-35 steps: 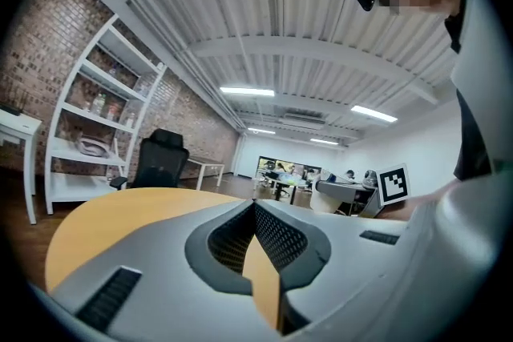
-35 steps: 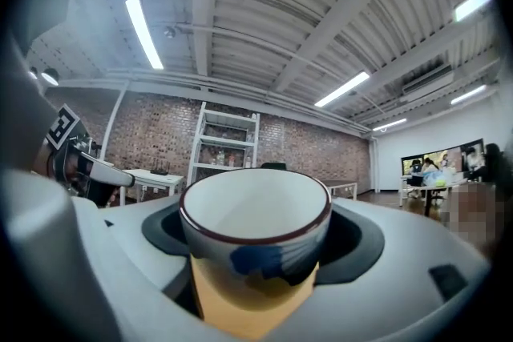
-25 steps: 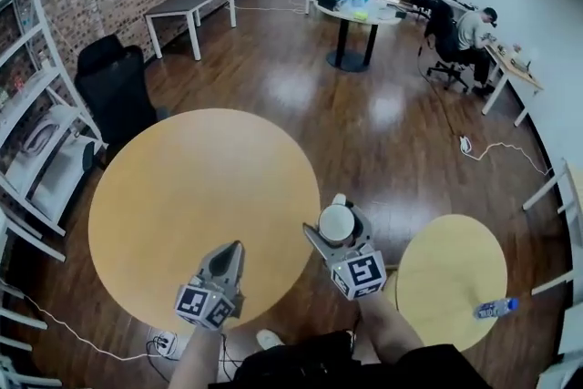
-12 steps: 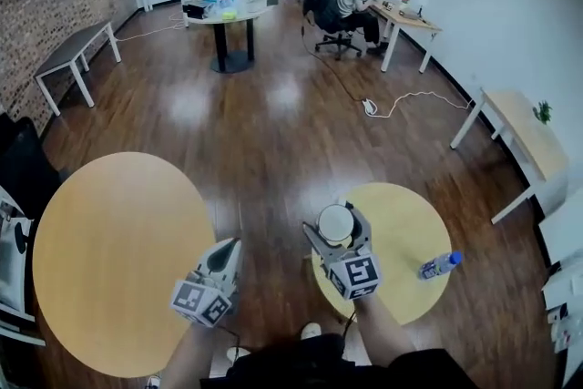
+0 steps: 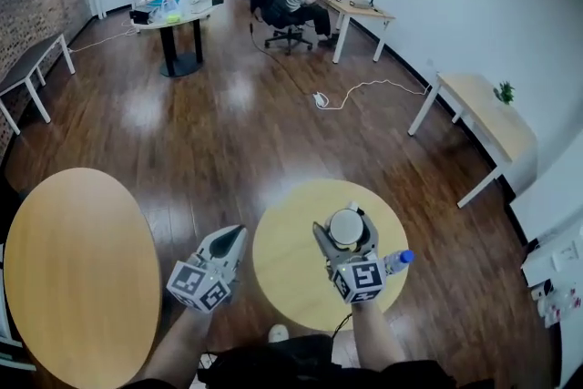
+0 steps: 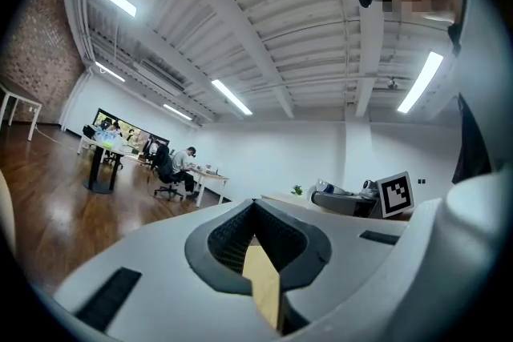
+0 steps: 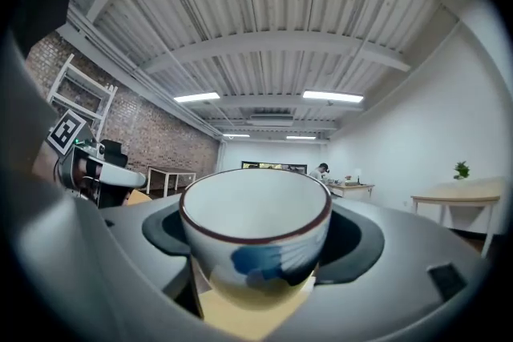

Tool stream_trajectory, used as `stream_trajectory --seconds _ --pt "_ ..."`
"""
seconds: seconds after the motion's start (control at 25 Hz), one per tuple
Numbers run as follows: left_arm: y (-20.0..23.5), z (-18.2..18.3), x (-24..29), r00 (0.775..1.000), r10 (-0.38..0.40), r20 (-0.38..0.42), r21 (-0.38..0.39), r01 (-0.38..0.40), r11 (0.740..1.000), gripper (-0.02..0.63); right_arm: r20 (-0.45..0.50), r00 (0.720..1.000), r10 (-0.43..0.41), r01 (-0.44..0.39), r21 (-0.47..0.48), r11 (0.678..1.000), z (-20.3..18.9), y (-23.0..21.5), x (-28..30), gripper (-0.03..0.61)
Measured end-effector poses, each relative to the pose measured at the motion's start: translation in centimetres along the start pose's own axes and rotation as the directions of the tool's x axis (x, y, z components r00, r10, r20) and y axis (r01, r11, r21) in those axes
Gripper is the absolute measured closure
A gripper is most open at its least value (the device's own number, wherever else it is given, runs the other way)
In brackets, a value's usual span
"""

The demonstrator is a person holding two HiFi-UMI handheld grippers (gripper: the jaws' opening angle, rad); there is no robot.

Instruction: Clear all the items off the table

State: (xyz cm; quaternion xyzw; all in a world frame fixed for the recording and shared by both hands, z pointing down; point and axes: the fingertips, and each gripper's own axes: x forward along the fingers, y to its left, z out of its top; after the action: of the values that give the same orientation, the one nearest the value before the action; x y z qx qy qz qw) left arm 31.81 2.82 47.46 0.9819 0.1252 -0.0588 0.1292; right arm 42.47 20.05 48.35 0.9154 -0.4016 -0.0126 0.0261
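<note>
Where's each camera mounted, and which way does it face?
Head view: on the head, steeply down at a small round yellow table; forearms, left claw, right claw show.
Left gripper view: on the left claw, across the room past shut jaws.
Right gripper view: on the right claw, at its gripped white, brown-rimmed cup.
Shared: head view shows that cup too.

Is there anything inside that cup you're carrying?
Looks empty: from above, the cup shows only bare white inside, and the right gripper holds it upright.
</note>
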Motion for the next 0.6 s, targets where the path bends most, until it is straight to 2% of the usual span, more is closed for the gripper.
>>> stream_trajectory --seconds 0.28,0.6 --pt "-1.4 -3.8 5.1 0.997 -0.057 -0.047 -0.042 0.055 0.998 0.620 -0.051 0.997 -0.065 0.066 0.027 0.997 -3.5 -5.4 -0.5 0.158" --pt "1.1 -7.6 7.4 0.981 -0.100 -0.165 -0.097 0.084 0.992 0.620 -0.152 0.979 -0.136 0.150 0.080 0.985 -8.2 -5.6 -0.5 0.158"
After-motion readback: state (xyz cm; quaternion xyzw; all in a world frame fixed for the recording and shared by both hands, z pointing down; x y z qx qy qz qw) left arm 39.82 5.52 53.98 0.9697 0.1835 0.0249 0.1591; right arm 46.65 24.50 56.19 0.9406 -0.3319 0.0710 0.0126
